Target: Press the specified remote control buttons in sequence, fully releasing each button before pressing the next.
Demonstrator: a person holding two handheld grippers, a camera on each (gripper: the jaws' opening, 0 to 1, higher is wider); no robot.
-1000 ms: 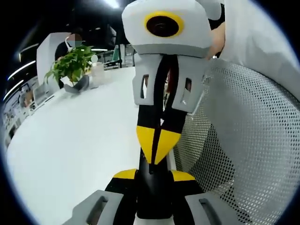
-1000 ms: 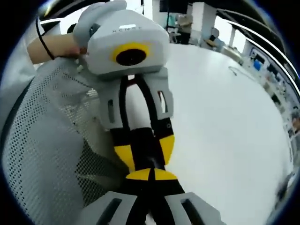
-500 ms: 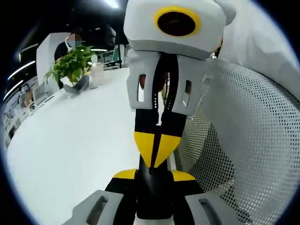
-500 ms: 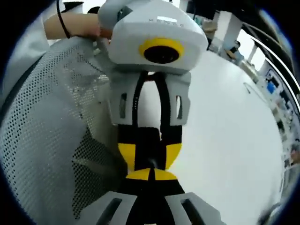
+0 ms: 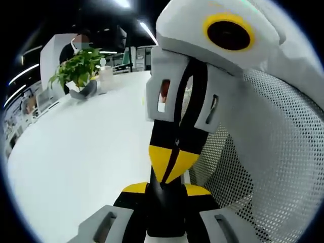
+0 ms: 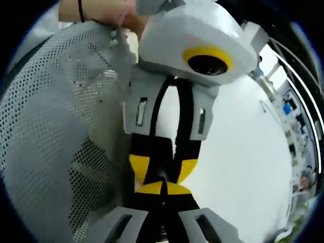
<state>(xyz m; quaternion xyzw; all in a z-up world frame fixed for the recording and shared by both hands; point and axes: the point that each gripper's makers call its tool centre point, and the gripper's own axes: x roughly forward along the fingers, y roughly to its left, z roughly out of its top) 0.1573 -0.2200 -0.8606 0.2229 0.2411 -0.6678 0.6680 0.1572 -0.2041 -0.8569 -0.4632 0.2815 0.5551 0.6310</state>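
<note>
Left gripper view alone shows a potted plant (image 5: 77, 71) (far across the table (image 5: 76, 152))

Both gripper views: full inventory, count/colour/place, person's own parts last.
Table: one, white, left of left gripper view.
Potted plant: one, green leaves in grey pot, far edge of table.
Mesh chair back: one, light grey, beside the grippers.
Remote control: not seen.
Background person: one, dark clothes, behind the plant.
Right gripper: one, white, black and yellow, tip to tip with the left gripper, both shut.
Hand: one, black wristband, top of right gripper view.
</note>
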